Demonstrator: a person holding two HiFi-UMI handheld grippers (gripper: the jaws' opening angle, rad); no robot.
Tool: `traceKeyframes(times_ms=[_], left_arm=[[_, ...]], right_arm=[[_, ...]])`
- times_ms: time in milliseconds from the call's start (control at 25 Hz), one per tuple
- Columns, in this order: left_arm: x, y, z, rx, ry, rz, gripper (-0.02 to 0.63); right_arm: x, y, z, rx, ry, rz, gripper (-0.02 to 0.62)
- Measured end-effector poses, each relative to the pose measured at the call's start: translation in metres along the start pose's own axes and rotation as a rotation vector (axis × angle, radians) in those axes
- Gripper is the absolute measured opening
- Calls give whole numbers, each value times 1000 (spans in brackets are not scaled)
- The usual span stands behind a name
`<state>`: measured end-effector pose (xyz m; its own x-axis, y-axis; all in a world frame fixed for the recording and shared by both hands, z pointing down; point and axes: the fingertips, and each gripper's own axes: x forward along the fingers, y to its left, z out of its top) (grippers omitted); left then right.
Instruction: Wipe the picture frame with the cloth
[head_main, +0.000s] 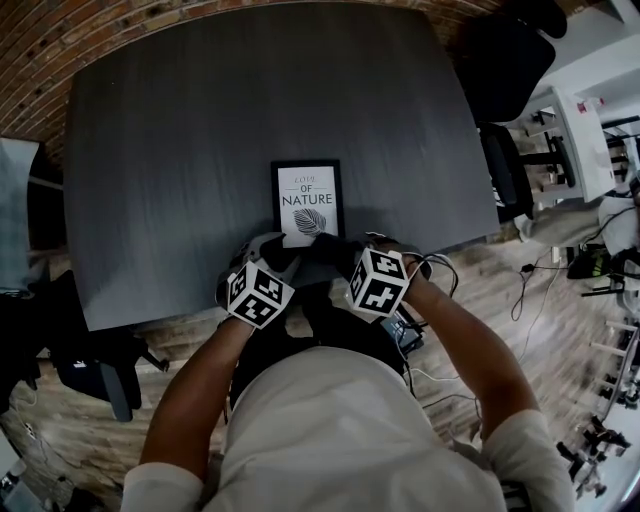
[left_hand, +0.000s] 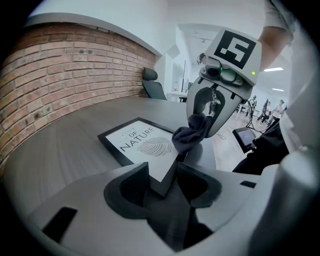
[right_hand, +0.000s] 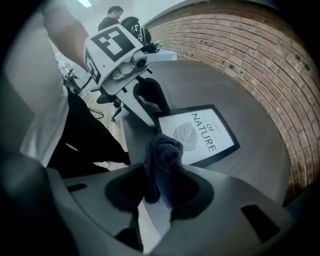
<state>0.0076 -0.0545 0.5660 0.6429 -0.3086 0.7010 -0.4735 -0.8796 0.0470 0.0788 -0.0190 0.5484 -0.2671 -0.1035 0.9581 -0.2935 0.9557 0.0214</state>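
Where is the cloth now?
In the right gripper view, the cloth sits bunched between the jaws of the right gripper, by the near edge of the picture frame.

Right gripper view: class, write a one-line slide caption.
Right gripper clamps a dark cloth near the picture frame on the grey table, left gripper at the frame's corner.

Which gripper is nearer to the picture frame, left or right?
Left. The left gripper is closed on the near left corner of the picture frame; the right gripper holds the cloth by its near right corner.
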Motion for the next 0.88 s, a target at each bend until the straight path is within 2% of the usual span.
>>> traceKeyframes(times_ms=[160, 320, 520, 720, 880], left_arm=[[0, -1, 2, -55, -13, -59, 198], [-14, -5, 9, -82, -72, -157, 247], [-50, 0, 27, -207, -270, -289, 259], [-78, -7, 66, -337, -463, -469, 272], [-99, -7, 80, -394, -563, -558, 275]], right_arm=[[-15, 18, 12, 29, -67, 100, 126], [-41, 11, 37, 92, -201, 111, 126], [-60, -11, 64, 213, -362, 127, 126], [-76, -12, 94, 321, -566, 287, 126], [-85, -6, 114, 389, -678, 409, 126]])
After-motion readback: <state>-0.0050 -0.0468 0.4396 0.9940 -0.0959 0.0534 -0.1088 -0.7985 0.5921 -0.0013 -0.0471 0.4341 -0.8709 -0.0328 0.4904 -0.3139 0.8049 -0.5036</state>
